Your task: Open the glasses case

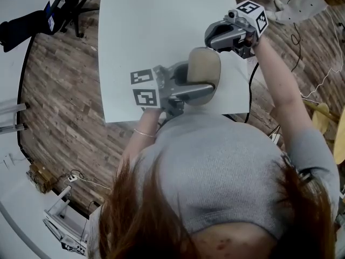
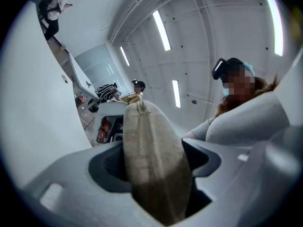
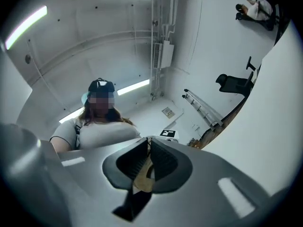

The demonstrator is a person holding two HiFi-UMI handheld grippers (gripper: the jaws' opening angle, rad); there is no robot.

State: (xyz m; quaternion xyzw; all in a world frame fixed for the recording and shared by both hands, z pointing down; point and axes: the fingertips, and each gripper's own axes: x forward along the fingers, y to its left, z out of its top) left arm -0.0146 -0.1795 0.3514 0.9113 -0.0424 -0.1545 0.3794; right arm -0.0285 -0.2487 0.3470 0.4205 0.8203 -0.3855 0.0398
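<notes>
A tan oval glasses case is held up in the air over the near edge of the white table. My left gripper is shut on it, one grey jaw on each broad side. In the left gripper view the case stands on end between the jaws of my left gripper, with a small tab at its top end. My right gripper is at the case's far right end. In the right gripper view the ribbed pads of my right gripper are nearly together, with a tan bit of the case pinched low between them.
The table stands on a wood plank floor. A black office chair is at the far left, cables trail on the right and a white rack sits at the near left. Another person stands far off.
</notes>
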